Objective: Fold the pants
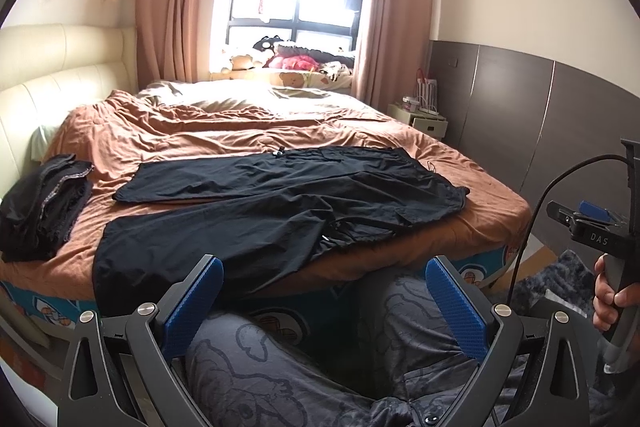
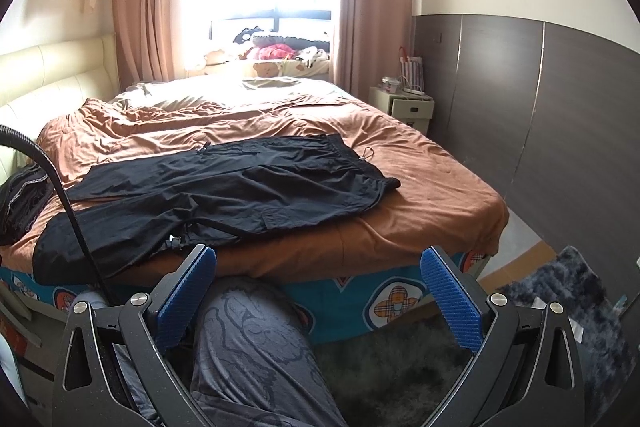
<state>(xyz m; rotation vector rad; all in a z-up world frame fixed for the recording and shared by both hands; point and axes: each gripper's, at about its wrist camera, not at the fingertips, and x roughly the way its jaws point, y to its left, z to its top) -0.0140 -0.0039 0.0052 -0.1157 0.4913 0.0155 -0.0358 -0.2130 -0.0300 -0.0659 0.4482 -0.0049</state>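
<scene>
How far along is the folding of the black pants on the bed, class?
Done: the black pants lie spread flat on the bed, legs apart, and a stack of dark folded clothes sits at the left. In hand: nothing; the left gripper and right gripper are both open, held short of the bed. Left: every fold of these pants.

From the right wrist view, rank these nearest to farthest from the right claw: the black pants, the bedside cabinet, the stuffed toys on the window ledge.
Measured from the right claw, which is open:
1. Black pants, spread flat on the near edge of the bed, ahead and slightly left.
2. Bedside cabinet, past the bed's far right corner, against the wall.
3. Stuffed toys, on the window ledge beyond the bed.
</scene>
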